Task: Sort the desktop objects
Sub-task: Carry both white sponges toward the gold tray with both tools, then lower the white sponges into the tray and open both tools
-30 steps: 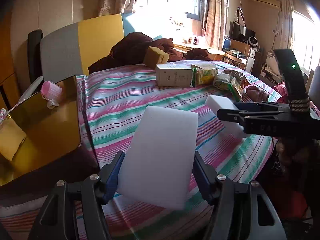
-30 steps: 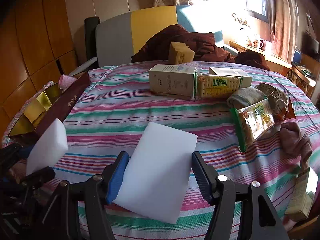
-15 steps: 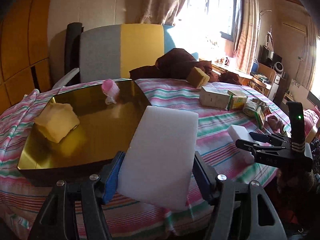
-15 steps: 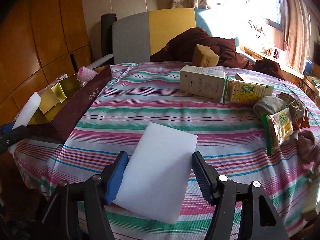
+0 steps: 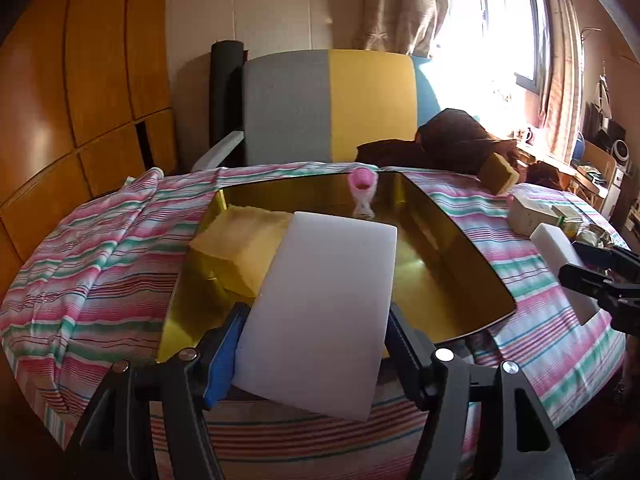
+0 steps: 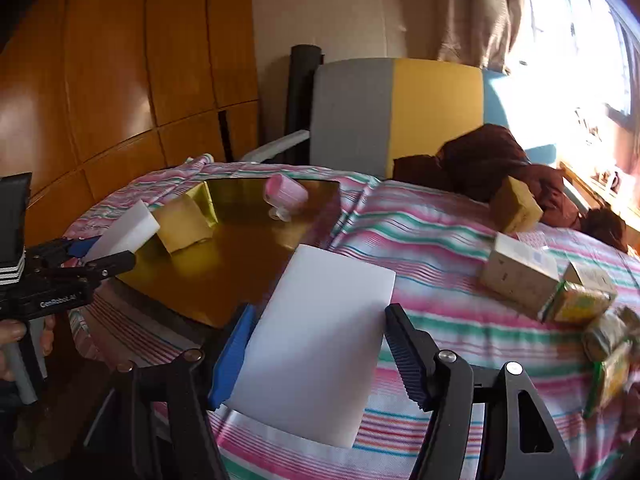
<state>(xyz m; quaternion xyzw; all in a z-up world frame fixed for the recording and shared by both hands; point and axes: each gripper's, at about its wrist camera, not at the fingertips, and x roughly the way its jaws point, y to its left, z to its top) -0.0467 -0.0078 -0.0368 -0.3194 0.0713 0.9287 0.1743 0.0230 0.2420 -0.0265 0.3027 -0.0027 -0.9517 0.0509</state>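
1. Left gripper: pinching a white sponge by its two long edges, held above the near edge of the gold tray.
2. Right gripper: clamped on a second white sponge, over the striped tablecloth just right of the tray.
3. Inside the tray: a yellow sponge at the left, a pink cup lying at the far edge.
4. On the cloth, far right: another yellow sponge, a cardboard box, snack packets.
5. Behind the table: a chair and a brown garment.
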